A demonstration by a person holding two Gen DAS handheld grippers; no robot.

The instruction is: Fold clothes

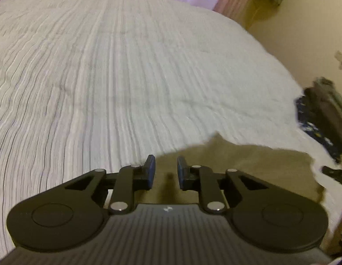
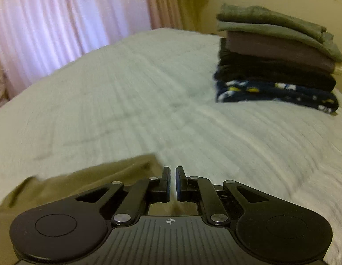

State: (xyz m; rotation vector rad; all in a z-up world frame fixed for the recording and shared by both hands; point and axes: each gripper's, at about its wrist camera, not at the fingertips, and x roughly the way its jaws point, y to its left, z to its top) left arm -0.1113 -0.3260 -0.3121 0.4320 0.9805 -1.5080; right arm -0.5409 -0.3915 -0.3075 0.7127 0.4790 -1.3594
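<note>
An olive garment lies flat on the bed, under and just beyond the left tool, spreading to its right with a ragged far edge; it also shows left of the right tool. A stack of folded clothes, grey on top, black in the middle, patterned navy lowest, stands well beyond the right tool, to its right.

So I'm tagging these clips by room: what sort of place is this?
Most likely a bedroom: a wide bed under a white ribbed bedspread, pale pink curtains behind it, and a stack of folded dark and grey clothes on the bed, with an olive-tan garment laid out.
</note>
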